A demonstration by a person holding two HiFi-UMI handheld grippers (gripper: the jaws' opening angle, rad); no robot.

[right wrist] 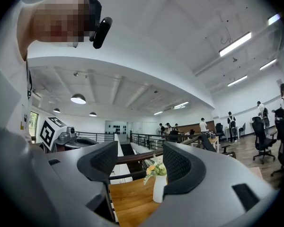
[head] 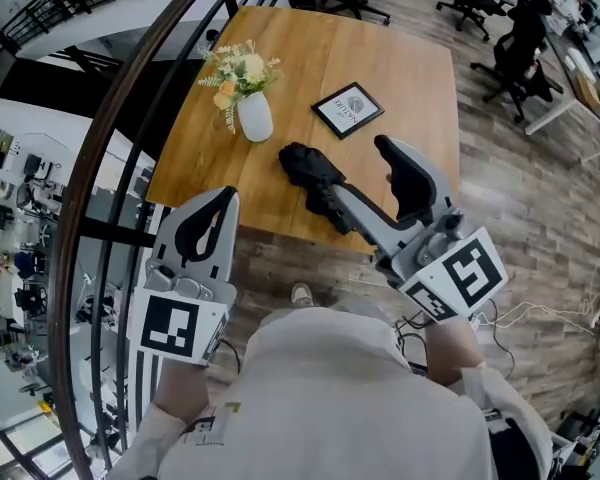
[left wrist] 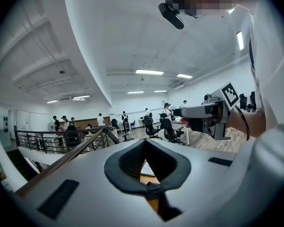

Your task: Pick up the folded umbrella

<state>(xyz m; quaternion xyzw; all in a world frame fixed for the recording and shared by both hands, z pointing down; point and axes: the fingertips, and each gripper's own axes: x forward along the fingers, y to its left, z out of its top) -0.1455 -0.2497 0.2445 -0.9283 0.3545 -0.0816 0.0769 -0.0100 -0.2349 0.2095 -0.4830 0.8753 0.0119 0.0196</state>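
The folded black umbrella lies on the wooden table, near its front edge. My right gripper is held over the table's front edge with its jaws wide open and nothing between them; its lower finger overlaps the umbrella's near end in the head view. In the right gripper view the right gripper looks level across the table, and the umbrella is out of sight there. My left gripper hangs left of the table, over the railing, its jaws shut and empty. In its own view the left gripper shows its tips meeting.
A white vase of flowers and a framed sign stand on the table behind the umbrella. A dark curved railing runs along the left. Office chairs stand beyond on the wood floor, with cables at right.
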